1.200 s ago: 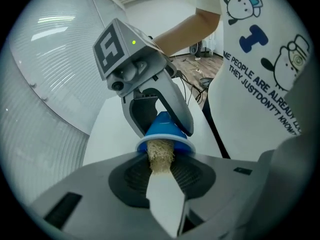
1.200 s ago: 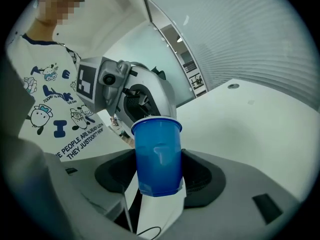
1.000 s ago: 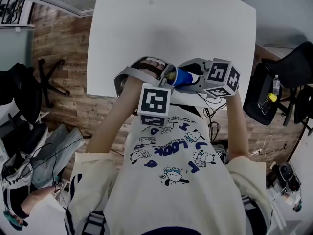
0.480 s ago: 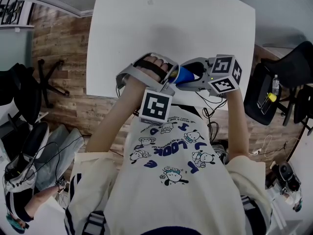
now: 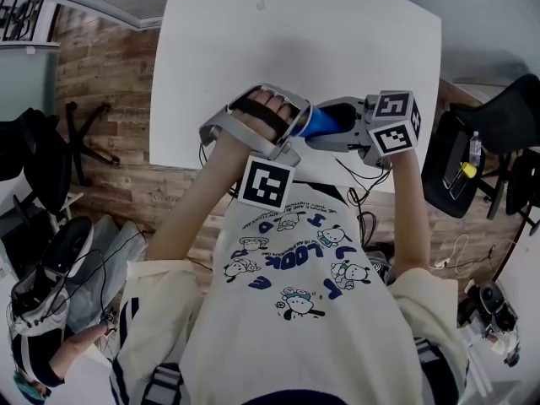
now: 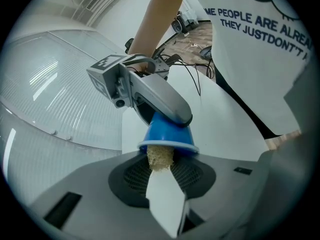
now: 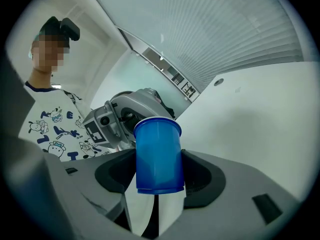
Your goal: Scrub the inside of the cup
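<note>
**Sponge pushed into a blue cup held in mid-air**

Shows one blue plastic cup (image 7: 157, 154) tipped roughly onto its side and lifted clear of the white table (image 5: 337, 40) below it. Clamped round the cup's wall, toward the base, by the right gripper (image 7: 155, 196), both jaws pressing on the plastic. At the cup's mouth, shows the left gripper (image 6: 161, 176), its jaws drawn together on a small tan sponge (image 6: 160, 156) whose tip sits just inside the rim.

Could go wrong in three ways, judging from these grips:

- **Losing the cup.** Pinched only on a smooth, tapered wall and shoved toward its base by each stroke, so liable to slide or twist out of the right jaws.
- **Damaging the cup.** Could dent or crack the thin wall if squeezed harder to stop that slide.
- **Losing the sponge.** Could drag the sponge out of the left jaws through friction against the cup's inside, leaving it lodged in the cup.

Counted: one cup, one sponge, one table, and two grippers, each carrying one marker cube (image 5: 266, 184).
</note>
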Available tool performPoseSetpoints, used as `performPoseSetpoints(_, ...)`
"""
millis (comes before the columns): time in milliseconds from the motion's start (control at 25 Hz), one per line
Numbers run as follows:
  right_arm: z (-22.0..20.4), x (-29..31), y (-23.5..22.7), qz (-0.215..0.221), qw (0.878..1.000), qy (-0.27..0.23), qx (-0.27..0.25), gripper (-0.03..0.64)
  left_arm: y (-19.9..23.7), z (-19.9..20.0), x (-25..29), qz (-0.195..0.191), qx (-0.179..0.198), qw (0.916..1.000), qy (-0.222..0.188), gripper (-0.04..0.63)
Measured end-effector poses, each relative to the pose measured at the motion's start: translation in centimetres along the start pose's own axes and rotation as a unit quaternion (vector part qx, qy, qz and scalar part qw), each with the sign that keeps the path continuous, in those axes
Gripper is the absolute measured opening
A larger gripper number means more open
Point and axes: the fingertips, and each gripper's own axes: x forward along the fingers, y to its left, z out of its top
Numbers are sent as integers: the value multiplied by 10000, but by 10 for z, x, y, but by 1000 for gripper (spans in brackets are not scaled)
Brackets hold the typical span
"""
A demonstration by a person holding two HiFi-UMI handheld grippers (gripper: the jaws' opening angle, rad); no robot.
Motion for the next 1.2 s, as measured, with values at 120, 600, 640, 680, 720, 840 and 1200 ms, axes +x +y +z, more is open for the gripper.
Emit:
performPoseSetpoints(120,5,0,-2,-41,10000,-57,-9,265,3,-4,1,11,-83,10000,19,141)
performPoseSetpoints(600,4,1,-6,-543,9970,246,-500,264,-14,-4,4,-730,-653,9951,102,138)
performPoseSetpoints(640,3,1,-7,-596,9962,306,-556,264,-16,-6,5,-816,-669,9943,152,137)
performPoseSetpoints(680,2,2,-7,-653,9952,376,-617,264,-18,-7,5,-888,-716,9933,198,137)
performPoseSetpoints(720,2,3,-8,-711,9941,449,-682,264,-20,-8,5,-953,-780,9921,243,135)
performPoseSetpoints(840,0,6,-10,-873,9900,643,-897,264,-24,-10,5,-1104,-985,9884,347,135)
performPoseSetpoints(1200,-1,10,-12,-1286,9739,1027,-1560,264,-31,-12,6,-1423,-1570,9765,385,133)
